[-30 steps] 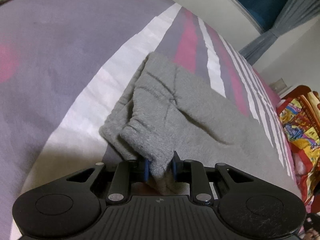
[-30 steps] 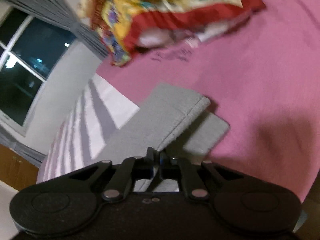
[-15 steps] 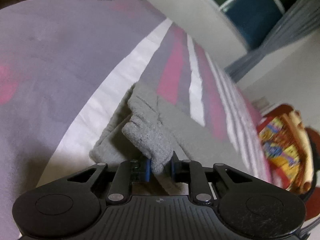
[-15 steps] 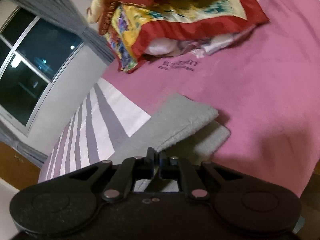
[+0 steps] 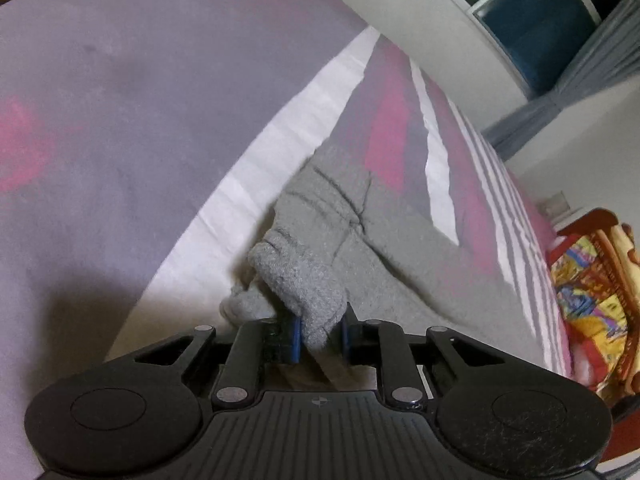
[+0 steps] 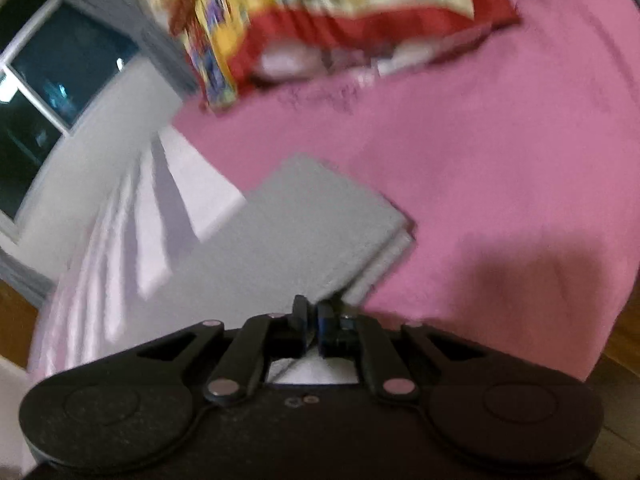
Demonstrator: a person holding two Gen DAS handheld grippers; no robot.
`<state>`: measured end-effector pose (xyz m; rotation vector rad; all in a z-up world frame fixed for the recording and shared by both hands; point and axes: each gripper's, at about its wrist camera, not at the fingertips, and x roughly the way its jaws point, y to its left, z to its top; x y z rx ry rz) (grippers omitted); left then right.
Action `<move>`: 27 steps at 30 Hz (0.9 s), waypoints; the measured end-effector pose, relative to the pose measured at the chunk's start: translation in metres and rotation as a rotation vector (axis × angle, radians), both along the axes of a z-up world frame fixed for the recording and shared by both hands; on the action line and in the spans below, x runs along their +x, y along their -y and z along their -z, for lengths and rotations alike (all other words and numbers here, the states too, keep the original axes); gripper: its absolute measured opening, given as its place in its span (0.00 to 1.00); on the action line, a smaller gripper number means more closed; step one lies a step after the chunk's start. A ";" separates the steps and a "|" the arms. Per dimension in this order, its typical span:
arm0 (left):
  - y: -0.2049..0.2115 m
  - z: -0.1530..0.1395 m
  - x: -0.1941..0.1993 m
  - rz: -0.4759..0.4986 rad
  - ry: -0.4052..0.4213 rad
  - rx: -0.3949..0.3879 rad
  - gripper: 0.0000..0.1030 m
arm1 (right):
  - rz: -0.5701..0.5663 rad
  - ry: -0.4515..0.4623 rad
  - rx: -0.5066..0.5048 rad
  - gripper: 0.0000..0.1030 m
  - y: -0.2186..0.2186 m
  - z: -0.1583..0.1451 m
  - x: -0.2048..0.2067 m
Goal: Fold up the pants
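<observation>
Pants (image 5: 360, 236), grey fleece, lie across a striped bed (image 5: 120, 100) mid-fold: the left tongs (image 5: 319, 330) clamp a bunched end, the right tongs (image 6: 313, 320), nearly closed, apparently pinch a hem corner in a blurred view. Next, both ends likely carry over together.

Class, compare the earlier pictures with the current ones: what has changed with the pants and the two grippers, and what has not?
The left gripper has lifted its bunched end of the pants off the bed. Unchanged: both grippers stay shut on the pants, the right gripper at the leg ends.
</observation>
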<state>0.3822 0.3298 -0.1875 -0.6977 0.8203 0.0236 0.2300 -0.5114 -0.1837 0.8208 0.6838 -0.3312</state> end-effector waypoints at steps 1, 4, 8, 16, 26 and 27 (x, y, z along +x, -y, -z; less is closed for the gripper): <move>0.000 -0.002 -0.003 -0.003 0.008 0.000 0.19 | 0.005 0.001 0.003 0.02 0.000 -0.001 -0.001; -0.001 -0.008 -0.019 0.021 0.034 0.019 0.26 | 0.005 0.007 0.014 0.05 0.004 -0.006 -0.008; -0.016 -0.026 -0.060 -0.103 0.056 0.149 0.61 | 0.020 0.068 -0.161 0.18 -0.005 -0.038 -0.023; 0.076 -0.064 -0.020 0.142 0.195 0.333 0.61 | -0.526 0.214 -0.234 0.26 -0.161 -0.079 0.089; 0.129 -0.019 0.095 0.311 0.004 0.384 0.61 | -1.056 -0.002 -0.309 0.24 -0.400 -0.025 0.234; 0.134 -0.021 0.097 0.334 -0.004 0.413 0.61 | -1.050 -0.023 -0.318 0.24 -0.403 -0.015 0.243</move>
